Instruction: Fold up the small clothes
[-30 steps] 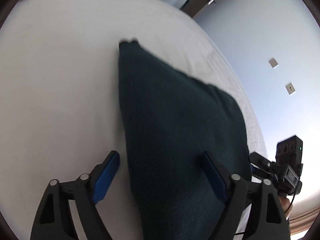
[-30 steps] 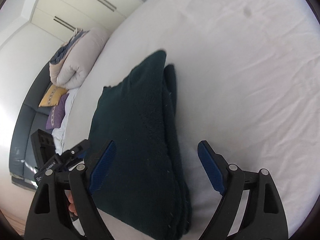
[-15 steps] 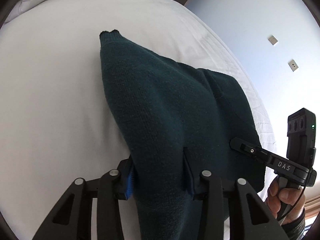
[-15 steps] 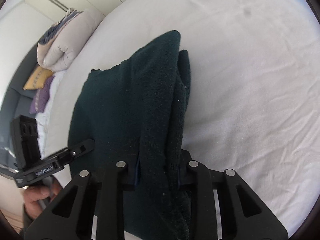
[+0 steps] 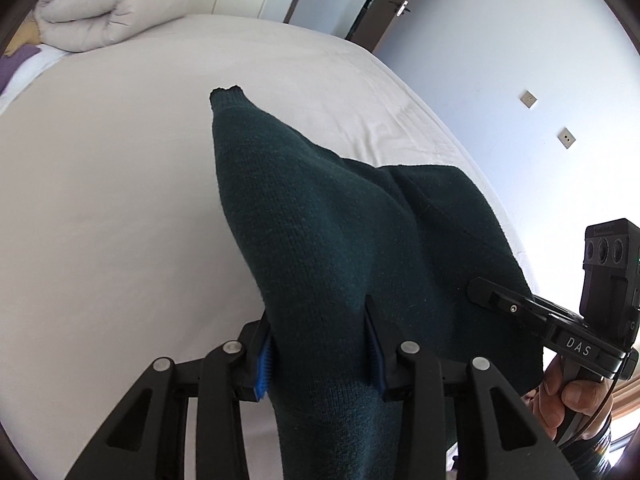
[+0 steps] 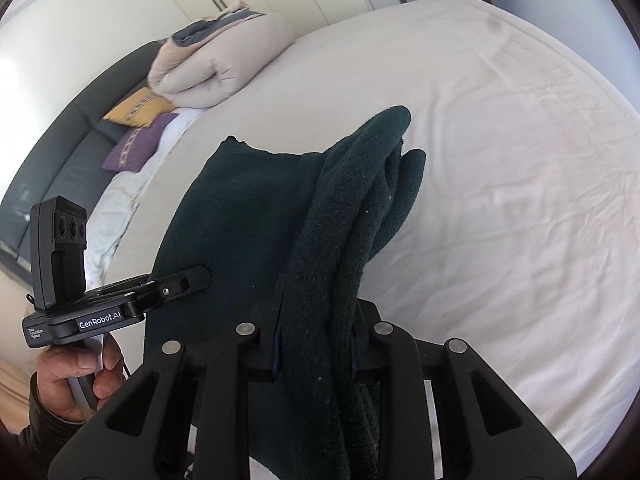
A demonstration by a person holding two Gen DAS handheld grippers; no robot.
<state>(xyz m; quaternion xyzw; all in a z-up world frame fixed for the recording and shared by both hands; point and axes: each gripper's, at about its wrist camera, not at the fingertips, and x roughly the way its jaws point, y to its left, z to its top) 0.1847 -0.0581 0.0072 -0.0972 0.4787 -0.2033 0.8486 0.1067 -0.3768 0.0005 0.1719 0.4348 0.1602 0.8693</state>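
Left gripper (image 5: 320,354) is clamping a bunched edge of the dark green sweater (image 5: 320,240). Jaws are narrowed partway, with knit filling the whole gap between the blue pads and both pads pressing into the fabric.

Right gripper (image 6: 314,340) is pinching the other side of the same sweater (image 6: 248,216), jaws closer together than the left pair, gripping a thick stacked roll of several layers. Fabric is spilling over and below the fingers, hiding most of the pads.

The sweater is hanging stretched between the two grippers, draping away from them toward the white bed (image 5: 100,200). Its far end, a narrow cuff-like tip, is trailing toward the sheet; whether it is touching the sheet I cannot tell. In the right wrist view, a folded sleeve end is sticking out past the main body on the right.

Each wrist view is catching the opposite gripper at the frame edge: the right unit with the person's hand (image 5: 568,396) on its handle, and the left unit with the other hand (image 6: 76,376) on its grip.

A rolled duvet (image 6: 220,64) and cushions (image 6: 136,128) are sitting at the head of the bed, well apart from the sweater.
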